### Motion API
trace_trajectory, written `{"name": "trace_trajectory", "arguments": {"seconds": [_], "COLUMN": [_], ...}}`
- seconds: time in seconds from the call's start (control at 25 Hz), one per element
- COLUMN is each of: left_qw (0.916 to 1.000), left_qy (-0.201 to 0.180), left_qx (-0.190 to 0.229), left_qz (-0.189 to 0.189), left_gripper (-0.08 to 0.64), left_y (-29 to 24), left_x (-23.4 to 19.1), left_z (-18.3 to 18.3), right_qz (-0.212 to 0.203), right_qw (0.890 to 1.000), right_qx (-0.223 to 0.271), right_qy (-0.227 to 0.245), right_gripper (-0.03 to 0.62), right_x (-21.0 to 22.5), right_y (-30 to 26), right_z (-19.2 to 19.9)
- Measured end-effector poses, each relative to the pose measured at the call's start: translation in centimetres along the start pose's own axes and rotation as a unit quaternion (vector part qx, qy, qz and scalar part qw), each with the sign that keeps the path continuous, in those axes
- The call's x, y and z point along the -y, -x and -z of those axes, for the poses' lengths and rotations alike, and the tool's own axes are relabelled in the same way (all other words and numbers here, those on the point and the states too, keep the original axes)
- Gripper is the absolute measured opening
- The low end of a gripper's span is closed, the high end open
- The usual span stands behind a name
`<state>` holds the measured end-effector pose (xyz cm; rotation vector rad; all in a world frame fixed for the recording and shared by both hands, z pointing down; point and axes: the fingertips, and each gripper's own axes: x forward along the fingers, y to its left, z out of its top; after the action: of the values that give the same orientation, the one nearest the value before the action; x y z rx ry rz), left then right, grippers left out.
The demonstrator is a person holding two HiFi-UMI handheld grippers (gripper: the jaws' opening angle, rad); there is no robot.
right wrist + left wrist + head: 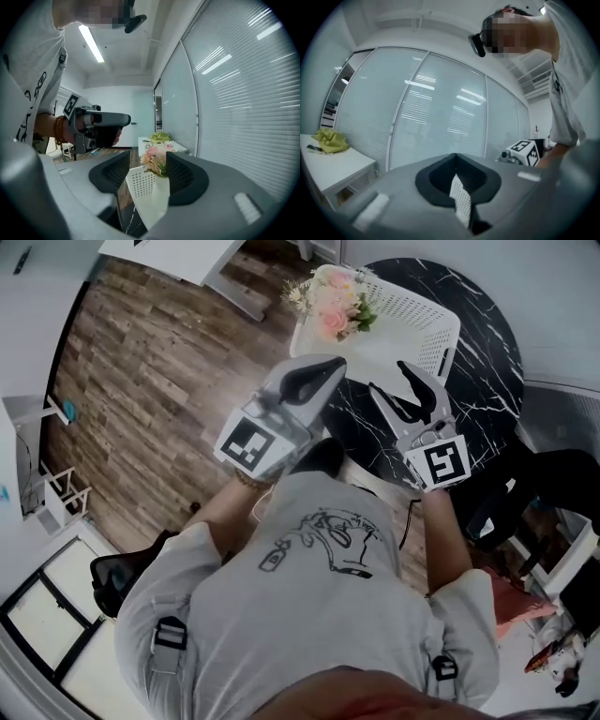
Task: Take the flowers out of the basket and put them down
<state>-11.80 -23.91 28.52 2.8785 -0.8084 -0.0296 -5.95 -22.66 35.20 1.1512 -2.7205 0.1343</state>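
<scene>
A bunch of pink and cream flowers (336, 304) stands in the far left corner of a white perforated basket (412, 310) on a round black marble table (487, 343). My left gripper (330, 364) hovers at the basket's near left edge, its tips together and holding nothing. A sliver of the basket (460, 199) shows behind its jaws. My right gripper (388, 376) is just in front of the basket, open and empty. In the right gripper view, the flowers (153, 159) and the basket (143, 185) appear beyond the gap between the jaws of the right gripper (147, 161).
Wood floor (150, 362) lies left of the table. A white desk (187, 254) stands at the far left. A white table with a yellow-green cloth (330, 140) stands by a glass wall with blinds (440, 112). Dark furniture (553, 493) crowds the right.
</scene>
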Motion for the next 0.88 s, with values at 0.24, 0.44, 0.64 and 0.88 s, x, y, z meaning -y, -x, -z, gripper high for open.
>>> {"name": "trace_trajectory", "arguments": {"seconds": [0.24, 0.44, 0.64, 0.88], "left_qw": [0.9999, 0.9999, 0.9997, 0.9993], "left_qy": [-0.002, 0.0, 0.01, 0.019], "left_qx": [-0.011, -0.014, -0.013, -0.007], "left_qz": [0.003, -0.009, -0.019, -0.031], "left_gripper": [0.003, 0.003, 0.003, 0.003], "left_y": [-1.3, -1.7, -1.6, -1.4], "left_x": [-3.7, -6.3, -8.4, -10.1], "left_z": [1.9, 3.2, 4.5, 5.8], "right_qz": [-0.036, -0.053, -0.069, -0.102], "right_qw": [0.999, 0.997, 0.995, 0.994], "right_qx": [-0.033, -0.053, -0.066, -0.048], "right_qy": [0.004, 0.006, 0.007, 0.014], "right_gripper": [0.351, 0.418, 0.471, 0.505], "right_x": [3.3, 5.1, 6.4, 6.7], "right_y": [-5.6, -9.1, -11.8, -14.4], "right_z": [4.2, 6.7, 9.1, 11.3]}}
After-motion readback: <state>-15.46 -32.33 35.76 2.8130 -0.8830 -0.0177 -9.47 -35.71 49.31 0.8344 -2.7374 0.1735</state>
